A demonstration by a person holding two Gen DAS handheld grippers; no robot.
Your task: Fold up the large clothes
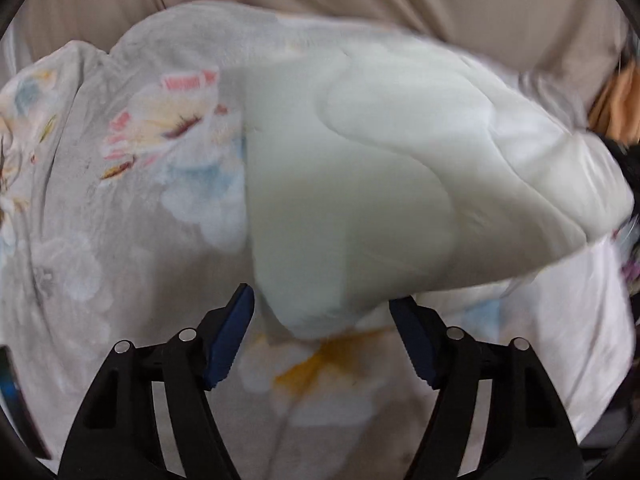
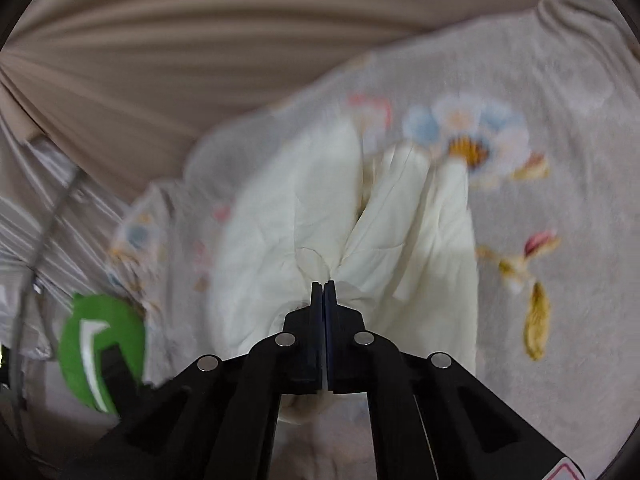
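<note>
Right gripper [image 2: 324, 285] is pressed together, pinching a bunched edge of the cream garment [image 2: 344, 236], which hangs over the flowered blanket [image 2: 540, 128]. The left gripper [image 1: 322, 328] is spread wide, the garment's [image 1: 352, 200] near corner between its pads [image 1: 230, 340] but not yet pinched. This looks like the gathering step; next, the left must close on that corner for the fold.

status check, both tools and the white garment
Right tool shut on white garment, fabric bunched at its tips. Left tool open, garment edge between its fingers, not pinched. Flowered blanket underneath, nothing blocking.
</note>
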